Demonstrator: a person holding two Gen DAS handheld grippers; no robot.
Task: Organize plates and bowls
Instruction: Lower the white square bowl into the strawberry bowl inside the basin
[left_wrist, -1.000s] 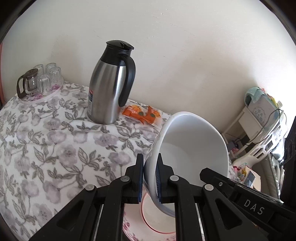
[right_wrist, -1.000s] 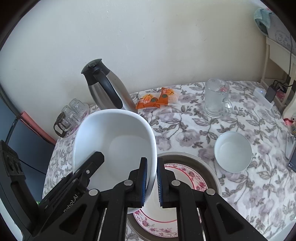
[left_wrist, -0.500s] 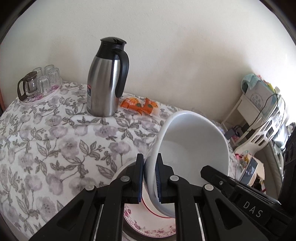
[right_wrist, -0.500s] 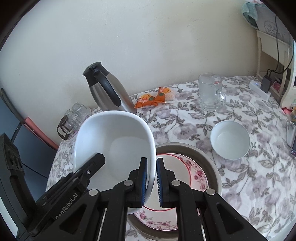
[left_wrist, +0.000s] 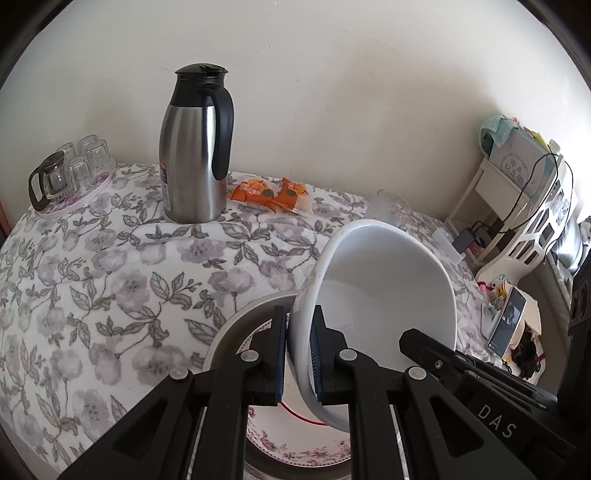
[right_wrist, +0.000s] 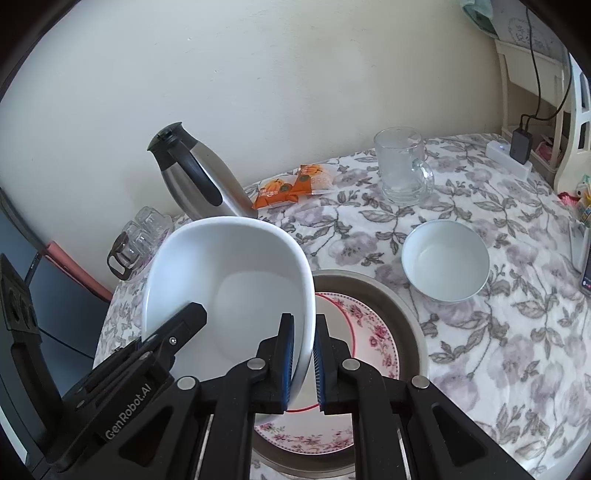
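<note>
**Item in hand.** Large white bowl (left_wrist: 384, 295), tilted, carried by both grippers at once. Left gripper (left_wrist: 298, 354): fingers narrow, clamped on the bowl's left rim. Right gripper (right_wrist: 303, 363): fingers narrow, clamped on the opposite rim. The bowl hangs over the plate stack, apart from it as far as the views show.

**Destination, as judged.** Floral plate with red rim (right_wrist: 373, 332), lying inside a wider grey-beige plate (right_wrist: 410, 314) on the counter (left_wrist: 110, 266). The step appears to be setting the large bowl down on this stack.

**Handling notes.**
- Level the bowl before it lands; one edge now sits lower than the other.
- Lower both sides together, so that neither rim twists in its grip.
- Centre the base over the floral plate's white middle; off-centre, it would rock on the raised rim.
- Release only once the base rests flat, both sides at about the same time.

**Other items.**
- Small white bowl (right_wrist: 445, 258), just beside the grey-beige plate, probably next to be stacked.
- Glass mug (right_wrist: 402, 166), farther back.
- Steel thermal jug (left_wrist: 194, 147), upright.
- Two orange snack packets (left_wrist: 271, 192), beside the jug.
- Tray of small glasses with a glass teapot (left_wrist: 70, 173), far corner.

**Obstructions.** None lies on the stack. The small white bowl stands close enough to be knocked if the right side swings outward.
</note>
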